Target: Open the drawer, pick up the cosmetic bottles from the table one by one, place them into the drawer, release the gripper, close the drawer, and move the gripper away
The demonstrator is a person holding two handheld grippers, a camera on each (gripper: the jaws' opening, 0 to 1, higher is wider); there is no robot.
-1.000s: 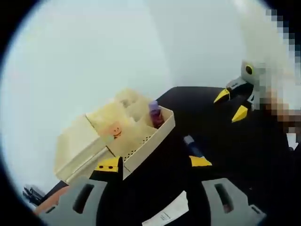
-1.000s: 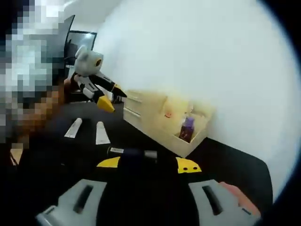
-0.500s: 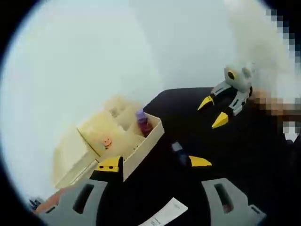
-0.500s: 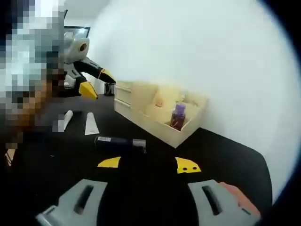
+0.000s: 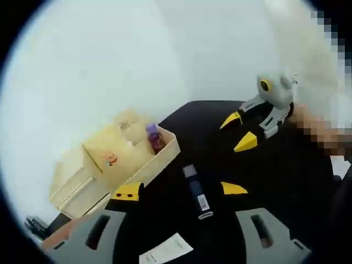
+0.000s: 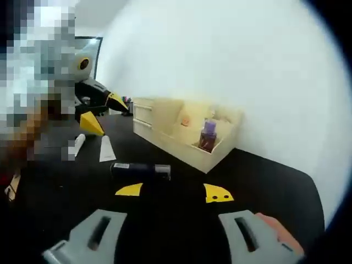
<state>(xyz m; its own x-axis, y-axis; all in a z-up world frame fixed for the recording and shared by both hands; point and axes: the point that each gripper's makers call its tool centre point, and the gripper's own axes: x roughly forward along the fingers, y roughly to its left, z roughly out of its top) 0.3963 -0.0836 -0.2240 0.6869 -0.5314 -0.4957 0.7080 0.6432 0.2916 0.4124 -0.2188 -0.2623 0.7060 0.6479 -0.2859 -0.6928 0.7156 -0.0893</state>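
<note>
Both hand-held grippers hang above the black bench (image 6: 264, 181) with their yellow-tipped jaws apart and nothing between them: the left hand-held gripper (image 5: 180, 191) rises from the bottom of the left gripper view, and the right hand-held gripper (image 6: 171, 192) does the same in the right gripper view. A dark bottle (image 5: 196, 192) with a pale cap lies on its side on the bench, lower centre of the left gripper view, between the left gripper's tips as seen from above; in the right gripper view it lies just beyond the tips. Two white tubes (image 6: 106, 148) lie left of centre in that view. The cream organiser (image 6: 181, 137) stands at mid-frame against the white wall, with a small purple-capped bottle (image 6: 207, 135) upright in its open top tray; its drawers, at the left end, look shut. The main risk, as I judge it, is that the dark bottle, being round and lying flat, rolls or skids away if the jaws close off-centre or along its length. A second risk is mistaking the open tray for the drawer, since no drawer looks pulled out. The two grippers are also near each other over the bench and could collide, and a careless swing could knock the upright bottle over.
</note>
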